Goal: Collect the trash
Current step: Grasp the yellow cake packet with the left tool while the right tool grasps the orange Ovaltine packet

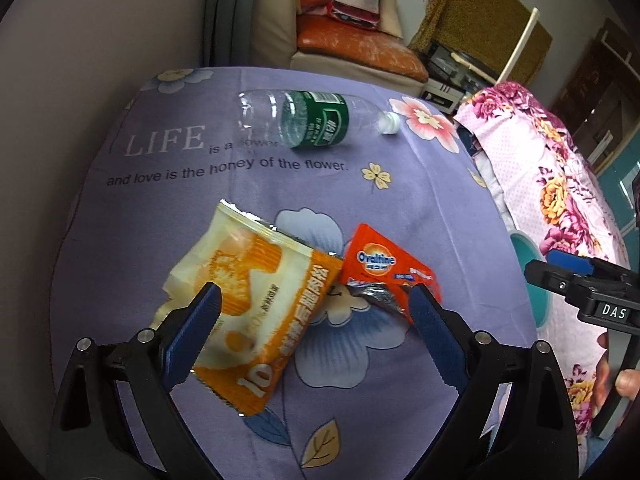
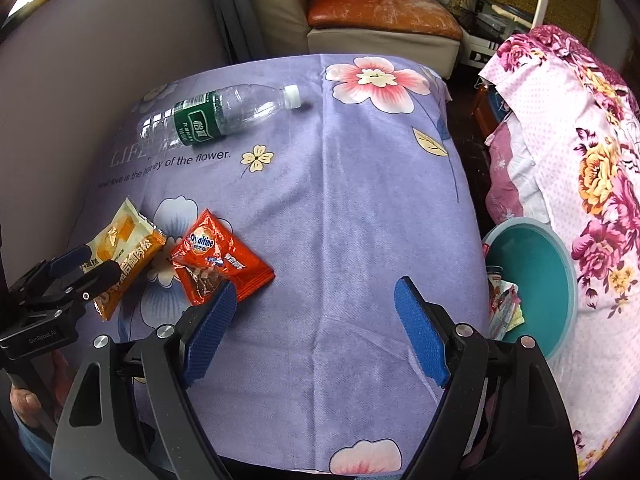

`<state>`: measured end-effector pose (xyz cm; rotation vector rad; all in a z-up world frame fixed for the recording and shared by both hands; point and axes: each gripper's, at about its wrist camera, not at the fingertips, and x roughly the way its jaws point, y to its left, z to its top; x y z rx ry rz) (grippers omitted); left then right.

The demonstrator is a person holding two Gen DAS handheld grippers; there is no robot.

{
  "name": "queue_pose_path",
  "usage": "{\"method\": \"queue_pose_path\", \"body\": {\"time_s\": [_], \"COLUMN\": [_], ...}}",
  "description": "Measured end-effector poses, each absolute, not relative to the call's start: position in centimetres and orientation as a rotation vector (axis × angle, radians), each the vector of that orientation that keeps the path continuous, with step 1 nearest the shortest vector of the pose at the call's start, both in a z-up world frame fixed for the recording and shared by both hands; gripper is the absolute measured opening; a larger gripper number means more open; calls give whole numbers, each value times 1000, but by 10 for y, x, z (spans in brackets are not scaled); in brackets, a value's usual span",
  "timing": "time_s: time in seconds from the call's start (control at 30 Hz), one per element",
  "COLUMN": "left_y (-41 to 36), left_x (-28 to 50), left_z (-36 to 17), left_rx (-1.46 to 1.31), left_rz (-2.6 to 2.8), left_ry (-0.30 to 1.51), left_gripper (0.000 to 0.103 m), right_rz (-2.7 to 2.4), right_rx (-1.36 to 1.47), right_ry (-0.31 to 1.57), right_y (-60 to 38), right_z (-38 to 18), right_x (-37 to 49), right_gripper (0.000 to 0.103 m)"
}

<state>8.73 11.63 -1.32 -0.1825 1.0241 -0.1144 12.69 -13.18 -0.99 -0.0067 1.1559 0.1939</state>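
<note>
Left wrist view is showing your left gripper [image 1: 316, 300] spread wide and holding nothing, hovering over two wrappers on the purple flowered tablecloth [image 1: 400, 208]. The yellow-orange snack packet [image 1: 256, 304] is lying partly under your left finger, and the red Ovaltine sachet [image 1: 380, 268] is sitting just beside it, its torn end near your right finger. You are straddling both at once, so be picking one: shift toward the packet, lower until one pad is touching the cloth past its long edge, then be closing across the narrow width so the film bunches rather than sliding away. Keep the fingers tilted steeply downward, as they are now, since a flat wrapper gives little to bite.

Your right gripper [image 2: 316, 308] is also parted and empty, hanging over bare cloth with its left finger near the sachet. The teal bin [image 2: 560, 280] is waiting on the floor off the table's right edge, with what are probably some wrappers already inside, though they are half hidden by the rim. The clear plastic bottle [image 1: 304, 120] is lying on its side at the far end, capped, well apart from both wrappers.
</note>
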Motion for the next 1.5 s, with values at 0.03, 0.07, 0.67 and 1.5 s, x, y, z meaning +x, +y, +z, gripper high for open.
{"method": "queue_pose_path", "body": {"time_s": [0.03, 0.07, 0.67, 1.5], "left_y": [121, 126, 146, 207], "left_x": [87, 87, 85, 95], "left_z": [-14, -14, -71, -49], "left_rx": [-173, -165, -142, -354], "left_rz": [-102, -89, -76, -105], "left_ry": [1023, 1023, 1154, 1039], "left_gripper": [94, 94, 94, 53], "right_rz": [196, 198, 258, 478], "right_rx": [-11, -12, -18, -131], "right_ry": [1159, 1162, 1216, 1272], "right_y": [-129, -129, -109, -45], "right_z": [-11, -12, -39, -83], "right_x": [128, 128, 142, 175], "right_gripper": [77, 77, 77, 77]}}
